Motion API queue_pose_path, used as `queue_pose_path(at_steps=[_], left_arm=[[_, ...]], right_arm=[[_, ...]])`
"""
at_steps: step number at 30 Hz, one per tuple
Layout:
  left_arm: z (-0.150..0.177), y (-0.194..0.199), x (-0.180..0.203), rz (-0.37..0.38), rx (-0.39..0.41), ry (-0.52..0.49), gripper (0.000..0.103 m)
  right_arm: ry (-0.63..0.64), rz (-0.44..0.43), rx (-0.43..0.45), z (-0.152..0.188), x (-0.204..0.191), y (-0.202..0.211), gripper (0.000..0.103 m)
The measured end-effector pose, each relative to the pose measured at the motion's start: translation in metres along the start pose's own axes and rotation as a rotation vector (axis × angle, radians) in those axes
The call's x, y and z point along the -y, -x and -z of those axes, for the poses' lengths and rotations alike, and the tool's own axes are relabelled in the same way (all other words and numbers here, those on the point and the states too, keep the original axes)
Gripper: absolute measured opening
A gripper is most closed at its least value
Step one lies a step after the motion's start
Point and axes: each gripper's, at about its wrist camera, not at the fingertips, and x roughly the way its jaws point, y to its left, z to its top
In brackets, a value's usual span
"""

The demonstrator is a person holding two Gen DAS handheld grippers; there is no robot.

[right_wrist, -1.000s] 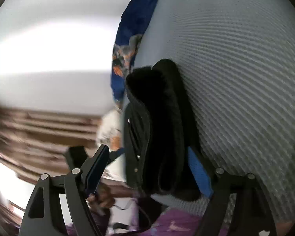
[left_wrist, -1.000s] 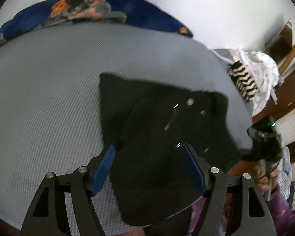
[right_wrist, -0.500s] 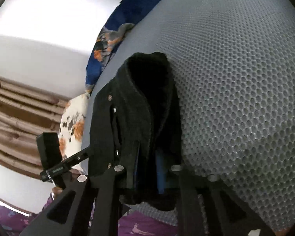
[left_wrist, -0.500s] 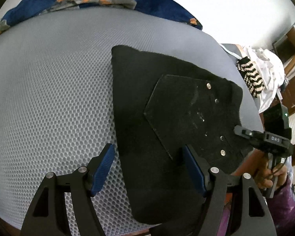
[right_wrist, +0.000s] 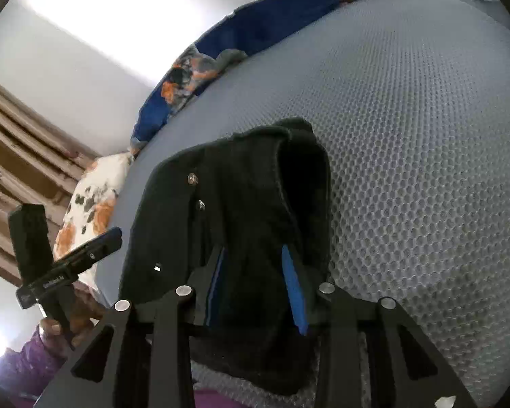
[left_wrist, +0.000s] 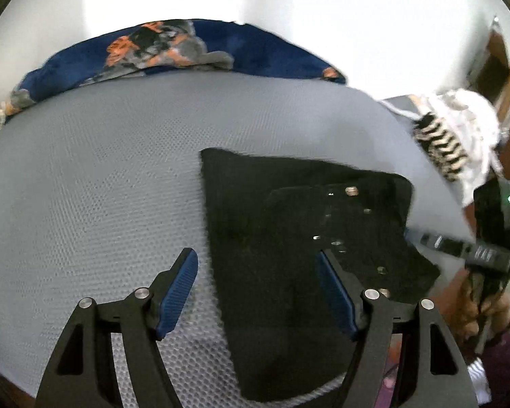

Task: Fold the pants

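The black pants (left_wrist: 289, 238) lie folded on the grey mesh bed (left_wrist: 102, 187), metal rivets showing on the top layer. My left gripper (left_wrist: 256, 272) is open and empty above their near left edge. In the right wrist view my right gripper (right_wrist: 255, 272) has its blue pads partly closed around the bunched end of the pants (right_wrist: 255, 204), with cloth between the jaws. The right gripper also shows in the left wrist view (left_wrist: 459, 248) at the pants' right edge. The left gripper shows in the right wrist view (right_wrist: 95, 248) at the left.
A blue patterned blanket (left_wrist: 187, 51) lies along the bed's far edge. White and striped clothes (left_wrist: 459, 129) are piled at the right. A floral pillow (right_wrist: 91, 200) lies by the bed's left side. Wooden furniture (left_wrist: 496, 64) stands beyond the bed.
My right gripper shut on the bunched end of the pants, then its jaws parted a little with cloth still between them. My left gripper stayed open and pulled back slightly.
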Motion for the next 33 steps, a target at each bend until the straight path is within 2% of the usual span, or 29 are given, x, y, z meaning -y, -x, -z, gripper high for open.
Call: queue_pose_path(at_steps=[2,4,6,10,15,21,33], left_arm=[[-0.001,-0.005,0.002,-0.037,-0.016,-0.004,0.073],[-0.003,-0.003,0.005,-0.076,-0.003,-0.014,0.073],[-0.003,0.003,0.009,-0.103,0.019,-0.042,0.073],[-0.004,0.013,0.02,-0.201,0.055,-0.113,0.073],[-0.002,0.023,0.026,-0.219,0.085,-0.141,0.078],[-0.001,0.032,0.028,-0.244,0.111,-0.162,0.079],[0.001,0.038,0.027,-0.266,0.112,-0.159,0.081]], right_arm=[[-0.022,-0.025,0.038,-0.006,-0.005,0.012,0.035],[-0.002,-0.048,0.091,-0.009,-0.017,0.029,0.035],[0.027,-0.079,0.106,-0.01,-0.032,0.042,0.035],[0.08,-0.1,0.125,-0.001,-0.062,0.055,0.044],[0.122,-0.076,0.131,0.019,-0.085,0.058,0.044],[0.169,-0.045,0.123,0.027,-0.105,0.049,0.047],[0.131,-0.052,0.14,0.031,-0.104,0.052,0.054]])
